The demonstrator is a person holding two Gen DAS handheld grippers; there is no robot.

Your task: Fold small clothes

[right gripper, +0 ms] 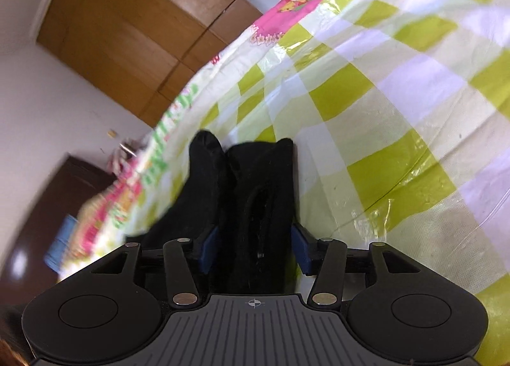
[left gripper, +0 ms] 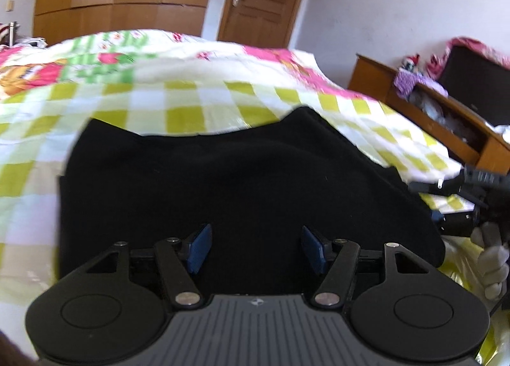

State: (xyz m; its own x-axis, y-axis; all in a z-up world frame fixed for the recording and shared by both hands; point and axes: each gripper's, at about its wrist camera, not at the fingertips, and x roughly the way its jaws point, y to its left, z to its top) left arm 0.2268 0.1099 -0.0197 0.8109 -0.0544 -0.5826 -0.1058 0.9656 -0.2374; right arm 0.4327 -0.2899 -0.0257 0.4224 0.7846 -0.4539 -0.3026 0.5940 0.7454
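Checked bedspread (left gripper: 178,101) under black garment (left gripper: 223,181)

In the lower middle of the frame, the right gripper (right gripper: 255,246) is reaching forward with its blue pads (right gripper: 301,248) standing apart on either side of a black garment (right gripper: 251,194). The cloth is running up from between them toward the centre, lying on a green-and-white checked bedcover (right gripper: 382,104) that is filling the right side. A brown wooden wardrobe (right gripper: 127,31) is showing at upper left.
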